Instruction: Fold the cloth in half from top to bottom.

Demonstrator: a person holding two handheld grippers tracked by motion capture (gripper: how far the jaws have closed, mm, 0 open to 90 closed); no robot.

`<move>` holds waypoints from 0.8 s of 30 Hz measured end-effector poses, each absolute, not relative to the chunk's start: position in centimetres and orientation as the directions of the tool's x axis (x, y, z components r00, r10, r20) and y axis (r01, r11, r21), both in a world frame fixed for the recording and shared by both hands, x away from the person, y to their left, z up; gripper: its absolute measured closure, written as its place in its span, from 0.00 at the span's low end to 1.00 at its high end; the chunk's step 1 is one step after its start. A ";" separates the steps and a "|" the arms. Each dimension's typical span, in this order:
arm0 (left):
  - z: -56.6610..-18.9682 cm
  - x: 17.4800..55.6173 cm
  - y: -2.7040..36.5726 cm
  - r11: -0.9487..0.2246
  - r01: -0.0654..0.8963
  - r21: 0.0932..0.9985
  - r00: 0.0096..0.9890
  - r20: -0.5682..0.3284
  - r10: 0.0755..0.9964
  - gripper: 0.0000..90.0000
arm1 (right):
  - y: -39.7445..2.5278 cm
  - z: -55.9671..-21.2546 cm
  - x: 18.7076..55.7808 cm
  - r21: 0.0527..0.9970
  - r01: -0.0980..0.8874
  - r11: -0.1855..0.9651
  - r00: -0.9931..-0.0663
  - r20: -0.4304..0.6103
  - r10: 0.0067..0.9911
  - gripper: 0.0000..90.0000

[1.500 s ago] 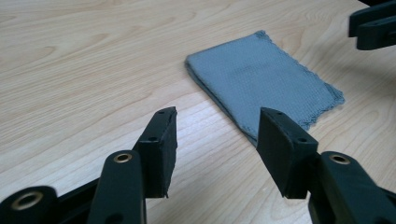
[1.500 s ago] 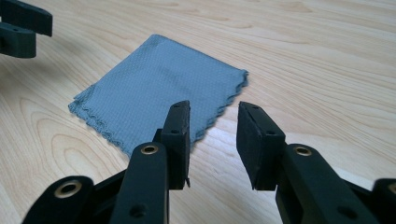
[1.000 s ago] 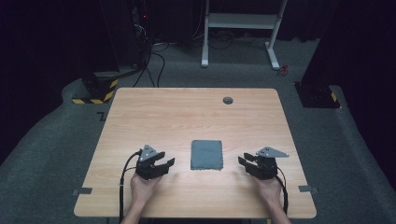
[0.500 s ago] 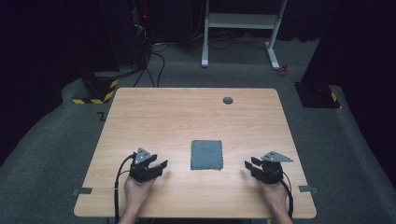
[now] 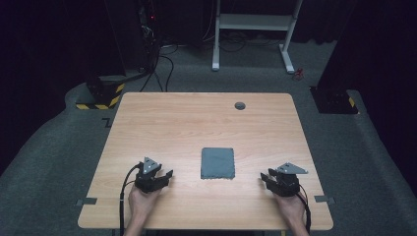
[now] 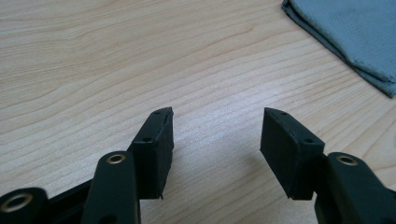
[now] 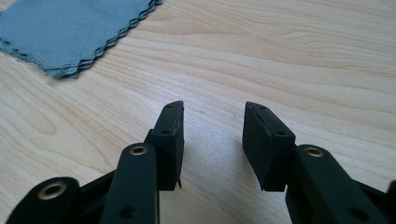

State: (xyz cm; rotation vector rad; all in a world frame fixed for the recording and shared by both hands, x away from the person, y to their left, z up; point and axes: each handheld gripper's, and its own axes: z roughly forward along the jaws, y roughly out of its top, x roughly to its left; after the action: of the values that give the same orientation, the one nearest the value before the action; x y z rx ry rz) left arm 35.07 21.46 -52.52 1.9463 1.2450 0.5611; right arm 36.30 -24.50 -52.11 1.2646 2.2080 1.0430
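A folded grey cloth [image 5: 218, 162] lies flat on the wooden table [image 5: 196, 123], near the middle of its front half. My left gripper [image 5: 164, 176] rests low over the table to the left of the cloth, open with nothing between its jaws. My right gripper [image 5: 265, 179] sits to the cloth's right, also open and holding nothing. In the left gripper view the left gripper [image 6: 217, 126] hovers over bare wood, with the cloth [image 6: 345, 32] at the upper right. In the right gripper view the right gripper [image 7: 214, 123] is over bare wood, with the cloth's scalloped edge [image 7: 70, 28] at the upper left.
A small dark round disc [image 5: 240, 105] sits near the table's far edge. Tape tabs [image 5: 86, 201] mark the front corners. Behind the table stand a white desk frame [image 5: 253, 29] and a yellow-black striped base [image 5: 101, 101] with cables on the floor.
Both grippers have drawn back a little toward the near edge and outward, away from the cloth. The cloth has not moved.
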 end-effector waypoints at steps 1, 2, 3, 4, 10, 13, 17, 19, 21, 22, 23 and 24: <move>-52.6 35.1 21.4 -0.260 0.575 0.776 0.433 -0.018 0.901 0.49 | -24.5 -52.1 36.3 0.760 0.566 0.318 -0.514 0.024 0.857 0.65; -52.7 35.0 21.3 -0.267 0.575 0.773 0.430 -0.008 0.903 0.49 | -24.6 -52.1 36.3 0.757 0.568 0.322 -0.510 0.016 0.860 0.63; -52.7 35.0 21.2 -0.275 0.576 0.769 0.430 0.001 0.903 0.48 | -24.6 -52.2 36.3 0.751 0.570 0.333 -0.509 0.004 0.861 0.62; -52.7 35.0 21.1 -0.279 0.574 0.770 0.429 0.008 0.903 0.48 | -24.6 -52.2 36.3 0.747 0.571 0.339 -0.506 -0.004 0.862 0.61; -52.7 35.4 20.9 -0.307 0.574 0.759 0.436 0.034 0.899 0.40 | -24.4 -52.2 36.4 0.736 0.571 0.364 -0.521 -0.018 0.853 0.52; -52.8 35.5 20.9 -0.288 0.589 0.755 0.437 0.003 0.899 0.37 | -24.3 -52.2 36.4 0.732 0.584 0.351 -0.503 -0.012 0.864 0.48; -52.8 35.5 20.9 -0.290 0.589 0.754 0.438 0.004 0.899 0.35 | -24.3 -52.2 36.5 0.731 0.588 0.347 -0.497 -0.012 0.868 0.46; -52.8 35.5 20.9 -0.289 0.590 0.754 0.438 0.001 0.899 0.35 | -24.4 -52.2 36.5 0.731 0.587 0.348 -0.499 -0.012 0.867 0.46; -52.8 35.5 20.9 -0.288 0.589 0.755 0.440 -0.001 0.898 0.35 | -24.4 -52.2 36.5 0.731 0.587 0.348 -0.499 -0.012 0.866 0.46; -52.8 35.5 21.0 -0.289 0.590 0.754 0.441 -0.001 0.898 0.35 | -24.4 -52.2 36.5 0.730 0.588 0.347 -0.499 -0.011 0.867 0.45; -52.8 35.5 20.9 -0.288 0.590 0.754 0.440 -0.001 0.898 0.35 | -24.4 -52.3 36.5 0.731 0.587 0.349 -0.500 -0.012 0.866 0.45; -52.8 35.5 20.9 -0.288 0.590 0.754 0.440 -0.001 0.898 0.35 | -24.4 -52.3 36.5 0.731 0.587 0.349 -0.500 -0.012 0.866 0.45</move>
State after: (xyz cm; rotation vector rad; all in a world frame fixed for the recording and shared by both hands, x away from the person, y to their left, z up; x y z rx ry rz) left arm 35.52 20.94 -52.77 1.9983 1.2472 0.5666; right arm 36.48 -24.36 -52.25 1.2738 2.2191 0.9549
